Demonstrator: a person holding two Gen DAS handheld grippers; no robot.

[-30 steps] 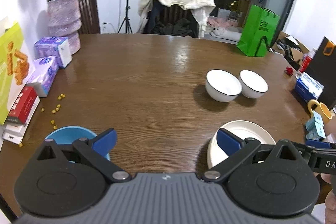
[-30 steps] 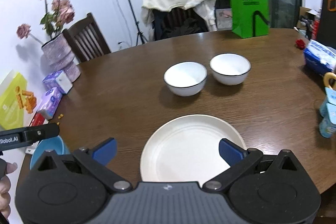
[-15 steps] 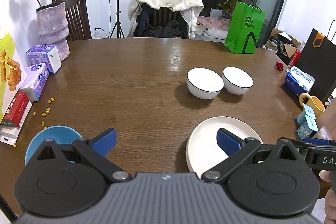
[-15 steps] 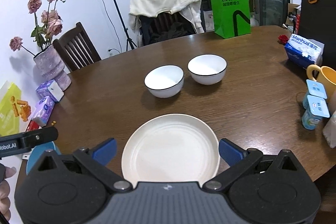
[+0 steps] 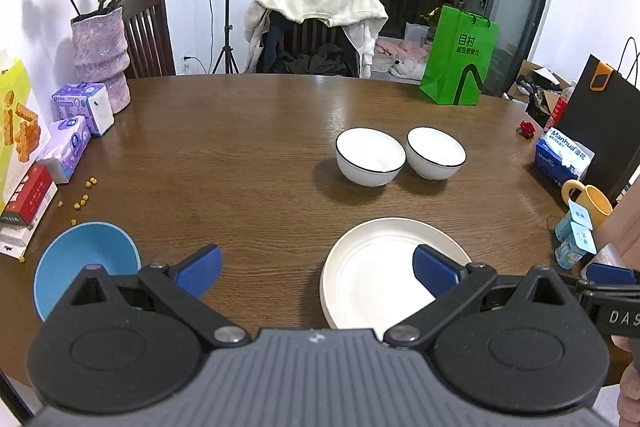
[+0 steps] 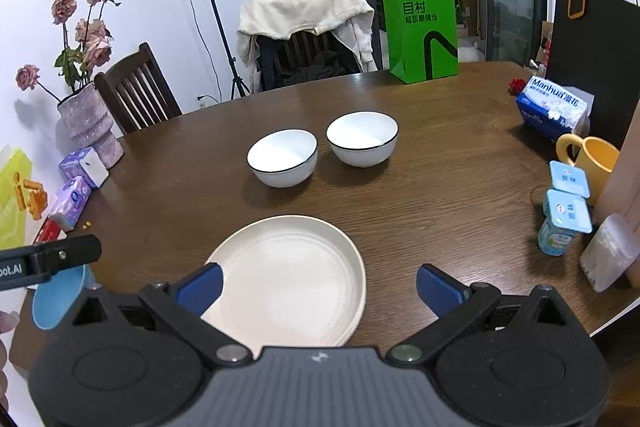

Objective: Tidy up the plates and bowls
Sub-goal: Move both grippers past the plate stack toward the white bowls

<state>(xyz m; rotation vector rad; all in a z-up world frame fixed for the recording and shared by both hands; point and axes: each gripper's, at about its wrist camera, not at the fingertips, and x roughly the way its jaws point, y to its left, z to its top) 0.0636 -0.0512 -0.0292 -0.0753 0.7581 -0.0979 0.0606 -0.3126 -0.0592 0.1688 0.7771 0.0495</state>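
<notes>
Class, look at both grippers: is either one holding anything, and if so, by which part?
Nothing is held. The left gripper and right gripper are both open above the table, gripping neither the cream plate nor any bowl.

A: How many bowls stand on the surface (image 6: pixel 440 187)?

B: Three. Two white bowls with dark rims, one (image 6: pixel 283 157) just beside the other (image 6: pixel 362 138), both behind the cream plate (image 6: pixel 290 279). One blue bowl (image 5: pixel 86 267) sits well to the left of that plate.

A: And plates?

B: One.

A: Anything else in numbers?

B: Right of the plate: two small yogurt cups (image 6: pixel 564 223), one yellow mug (image 6: pixel 592 157), one blue tissue pack (image 6: pixel 554 111). Far left of it: two purple tissue packs (image 5: pixel 80 125) and one vase (image 5: pixel 100 59). Behind the plate, past the white bowls: one green bag (image 6: pixel 420 29).
</notes>
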